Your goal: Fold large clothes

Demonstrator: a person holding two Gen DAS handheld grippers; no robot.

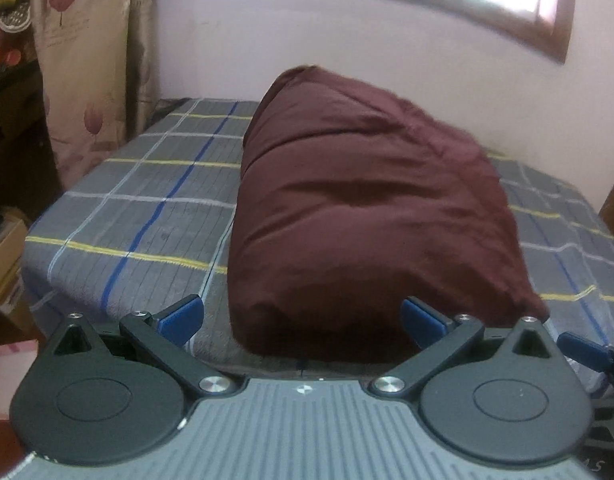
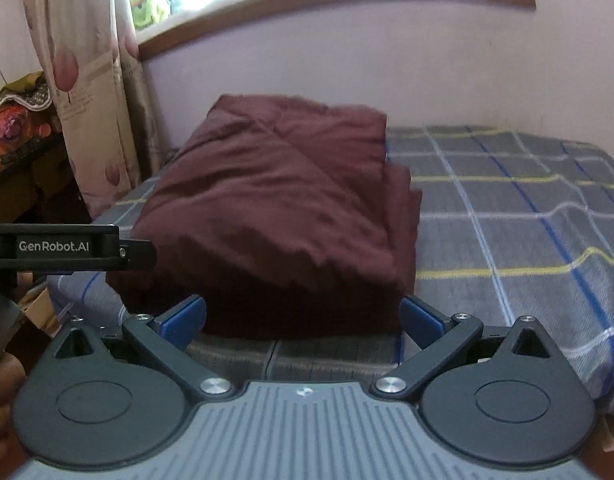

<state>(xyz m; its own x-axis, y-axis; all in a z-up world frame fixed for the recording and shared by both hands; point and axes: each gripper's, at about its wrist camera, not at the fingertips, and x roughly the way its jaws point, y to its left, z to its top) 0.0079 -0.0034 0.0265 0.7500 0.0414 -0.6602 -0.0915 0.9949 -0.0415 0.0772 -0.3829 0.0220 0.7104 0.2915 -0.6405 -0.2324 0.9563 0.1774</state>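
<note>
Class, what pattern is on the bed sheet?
Grey plaid with blue, yellow and white lines on the bed sheet; clearest in the right wrist view.

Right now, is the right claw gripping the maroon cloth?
No, the right claw is open, its blue fingers spread apart in front of the folded maroon cloth lying on the bed.

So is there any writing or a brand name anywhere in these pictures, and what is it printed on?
"GenRobot.AI": white letters on the black side of the left gripper, seen in the right wrist view.
Small dark script on the flowered curtain, near the tulip print: too small and blurred to read.
Faint marks at the bottom right corner of the left wrist view: not legible.
Nothing is written on the folded maroon garment or the plaid bedsheet.
</note>
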